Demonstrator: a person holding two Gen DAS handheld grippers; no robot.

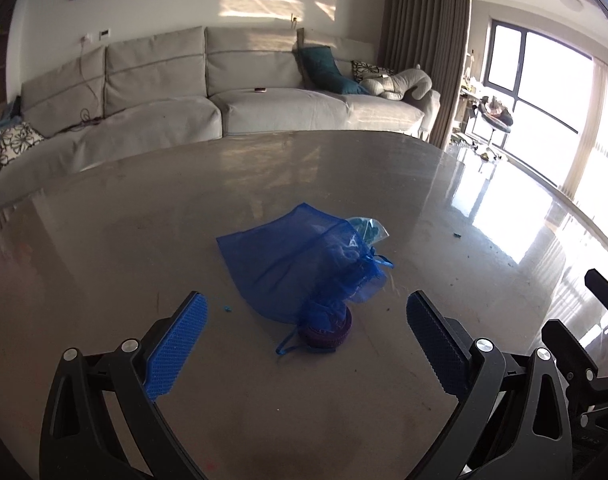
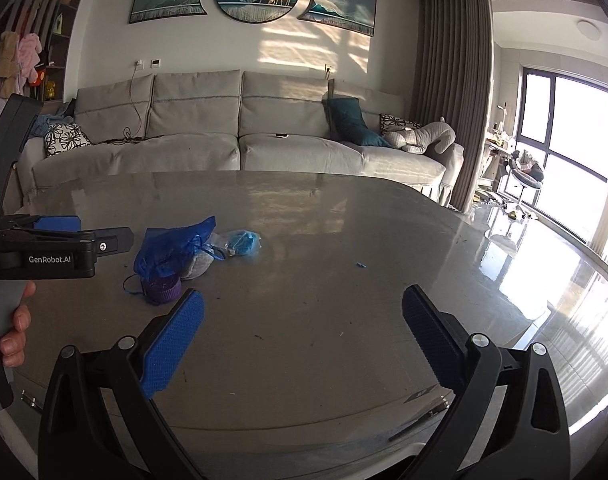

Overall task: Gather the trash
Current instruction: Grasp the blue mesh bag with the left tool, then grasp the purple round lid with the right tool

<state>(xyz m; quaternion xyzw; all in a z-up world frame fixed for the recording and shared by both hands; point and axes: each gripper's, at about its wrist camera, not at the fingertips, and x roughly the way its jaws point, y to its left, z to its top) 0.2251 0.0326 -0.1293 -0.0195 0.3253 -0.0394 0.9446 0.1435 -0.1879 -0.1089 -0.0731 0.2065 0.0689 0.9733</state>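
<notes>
The blue mesh bag (image 1: 300, 264) is lying on the bench (image 1: 104, 240) just beyond the wide-open, empty left hand-held gripper (image 1: 307, 308); the right hand-held gripper (image 2: 303, 304) is gaping empty too.

Bare table (image 2: 323, 320) surrounds the blue mesh bag (image 1: 288, 264), nothing blocking

The right gripper (image 2: 303, 308) hangs spread wide above the grey table (image 2: 343, 240). Left of it lie a blue mesh bag (image 2: 172, 246), a purple roll (image 2: 164, 290) and, perhaps, a clear wrapper (image 2: 240, 242).
</notes>
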